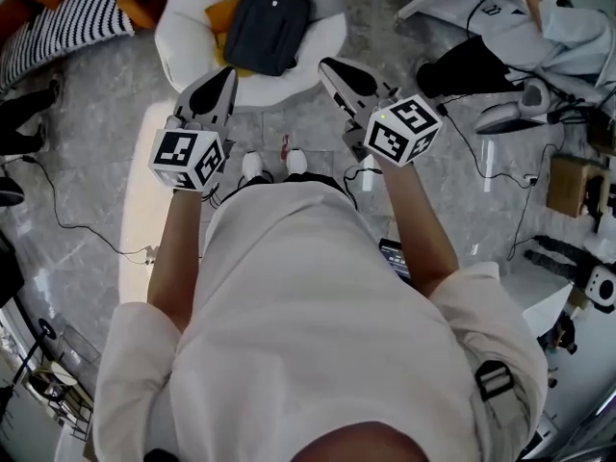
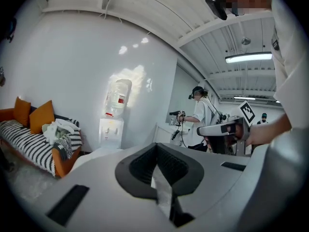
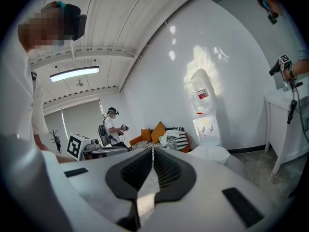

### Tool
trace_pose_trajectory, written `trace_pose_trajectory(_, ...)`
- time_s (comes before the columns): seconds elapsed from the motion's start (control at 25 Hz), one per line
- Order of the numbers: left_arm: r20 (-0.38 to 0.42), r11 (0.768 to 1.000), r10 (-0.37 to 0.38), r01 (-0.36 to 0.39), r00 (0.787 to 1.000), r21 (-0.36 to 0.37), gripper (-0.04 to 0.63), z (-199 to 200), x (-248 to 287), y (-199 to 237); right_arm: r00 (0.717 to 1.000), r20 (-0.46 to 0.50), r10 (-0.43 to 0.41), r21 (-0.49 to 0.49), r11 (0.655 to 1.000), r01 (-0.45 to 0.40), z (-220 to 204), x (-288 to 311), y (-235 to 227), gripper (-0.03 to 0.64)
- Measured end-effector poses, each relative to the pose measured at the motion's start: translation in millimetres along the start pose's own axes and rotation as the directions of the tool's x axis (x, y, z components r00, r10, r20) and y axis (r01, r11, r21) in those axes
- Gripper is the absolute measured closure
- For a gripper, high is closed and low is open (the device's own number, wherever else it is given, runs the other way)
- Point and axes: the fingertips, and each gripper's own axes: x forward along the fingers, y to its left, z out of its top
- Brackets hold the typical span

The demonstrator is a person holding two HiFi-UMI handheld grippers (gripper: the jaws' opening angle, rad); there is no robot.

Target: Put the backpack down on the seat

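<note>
At the left edge of the head view, a striped sofa (image 1: 67, 22) is standing well apart from the action. To its right, the left gripper (image 1: 227, 73) is hovering above the floor (image 1: 87, 162) in front of the person. Its fingers (image 2: 140, 166) are pressing together with nothing between them.

Beyond both tools, the backpack (image 1: 268, 25) is lying flat in the hollow of the round white seat (image 1: 183, 37). It is partly covering an orange cushion (image 1: 223, 12), and the seat alone is carrying its weight.

The right gripper (image 1: 327, 65) is hanging about level with the left one, near the seat's front rim but clear of the bag. Its fingers (image 3: 166, 170) are likewise meeting on empty air.

Since neither tool is gripping a strap or touching the bag, the placing is looking finished, by my judgement. Both hands are seeming free to draw away.
</note>
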Motion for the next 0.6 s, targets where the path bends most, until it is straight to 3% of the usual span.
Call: trace_pose_trajectory(0.6, -0.039, 0.999, 0.038, -0.039, 0.999, -0.019, 0.578, -21, -5, -9, 0.999, -0.02, -0.049, -0.021, 0.999, 0.049, -16, -21, -16, 0.593)
